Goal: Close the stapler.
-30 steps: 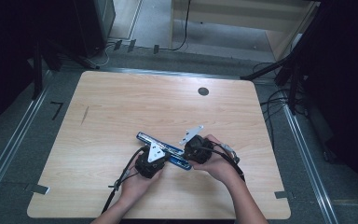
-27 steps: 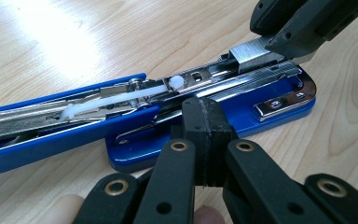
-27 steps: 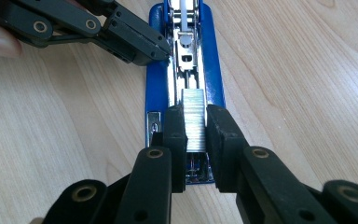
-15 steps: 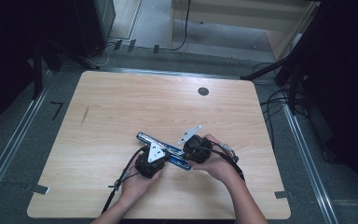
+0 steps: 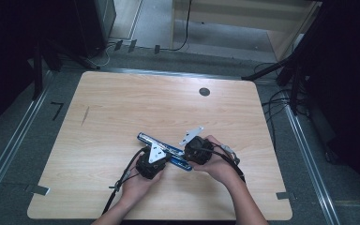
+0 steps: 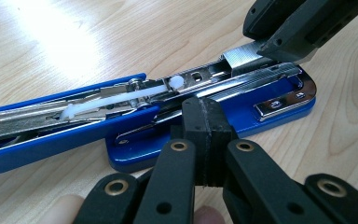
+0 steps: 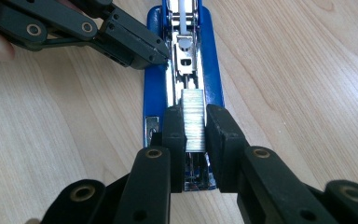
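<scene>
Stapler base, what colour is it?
The stapler base is glossy blue with silver metal parts, clearest in the left gripper view.

Left hand-held gripper (image 6: pixel 204 140) pressed closed; right hand-held gripper (image 7: pixel 196 128) narrowly parted, pads clamping, tips nearly meeting

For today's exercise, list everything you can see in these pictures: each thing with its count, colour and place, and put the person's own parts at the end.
Table: one, light wood, middle of the high view.
Stapler: one, blue with metal track, lying opened out on the table's near half.
Staple strip: one, silver, over the stapler's track between the right gripper's jaws.
Cable hole: one, dark, round, far right part of the tabletop.
Tape pieces: two, grey, at the table's near corners.
Floor cables: several, black, right of the table.
Hands: two, at the near edge.
Left gripper: one, black, shut, tips against the stapler's base.
Right gripper: one, black, shut on the staple strip.
</scene>
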Demonstrator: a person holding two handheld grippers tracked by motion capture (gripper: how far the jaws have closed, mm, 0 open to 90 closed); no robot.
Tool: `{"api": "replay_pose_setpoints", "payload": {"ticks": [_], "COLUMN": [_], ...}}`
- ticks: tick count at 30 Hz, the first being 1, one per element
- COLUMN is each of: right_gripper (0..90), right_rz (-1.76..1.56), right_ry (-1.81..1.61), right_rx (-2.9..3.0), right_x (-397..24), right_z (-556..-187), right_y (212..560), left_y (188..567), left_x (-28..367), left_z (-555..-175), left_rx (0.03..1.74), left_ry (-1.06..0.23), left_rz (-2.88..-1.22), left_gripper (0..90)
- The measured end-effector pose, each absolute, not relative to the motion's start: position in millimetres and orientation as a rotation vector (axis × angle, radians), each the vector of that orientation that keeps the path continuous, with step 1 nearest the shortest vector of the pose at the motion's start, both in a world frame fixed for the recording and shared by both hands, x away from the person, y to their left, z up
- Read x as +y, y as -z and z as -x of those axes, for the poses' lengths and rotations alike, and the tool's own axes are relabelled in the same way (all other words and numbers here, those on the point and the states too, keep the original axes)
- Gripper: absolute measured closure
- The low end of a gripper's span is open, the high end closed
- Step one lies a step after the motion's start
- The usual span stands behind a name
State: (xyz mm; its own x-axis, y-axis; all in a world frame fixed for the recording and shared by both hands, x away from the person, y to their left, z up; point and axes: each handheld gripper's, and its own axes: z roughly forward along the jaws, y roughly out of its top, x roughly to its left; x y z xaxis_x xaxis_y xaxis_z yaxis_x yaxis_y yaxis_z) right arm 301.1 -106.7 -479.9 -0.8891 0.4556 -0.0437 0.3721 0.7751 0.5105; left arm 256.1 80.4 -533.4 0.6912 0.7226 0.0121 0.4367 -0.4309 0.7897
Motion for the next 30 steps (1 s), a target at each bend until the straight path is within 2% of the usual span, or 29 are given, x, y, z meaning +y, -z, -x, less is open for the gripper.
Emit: {"api": "replay_pose_setpoints", "payload": {"ticks": [7, 30], "right_gripper": [76.6, 77.9], "right_rz": [-0.664, -0.737], "right_ry": [-0.776, -0.839], "right_rx": [2.804, 2.788], "right_x": [-108.5, -117.2], "right_z": [-301.0, -305.5], "right_y": [481.2, 486.0], "left_y": [533.4, 533.4], "left_x": [80.4, 80.4], "left_z": [-256.1, -256.1], "left_rx": [0.886, 0.886], "left_ry": [-0.449, -0.449], "left_rz": [-2.091, -2.090], "left_gripper": [90.0, 90.0]}}
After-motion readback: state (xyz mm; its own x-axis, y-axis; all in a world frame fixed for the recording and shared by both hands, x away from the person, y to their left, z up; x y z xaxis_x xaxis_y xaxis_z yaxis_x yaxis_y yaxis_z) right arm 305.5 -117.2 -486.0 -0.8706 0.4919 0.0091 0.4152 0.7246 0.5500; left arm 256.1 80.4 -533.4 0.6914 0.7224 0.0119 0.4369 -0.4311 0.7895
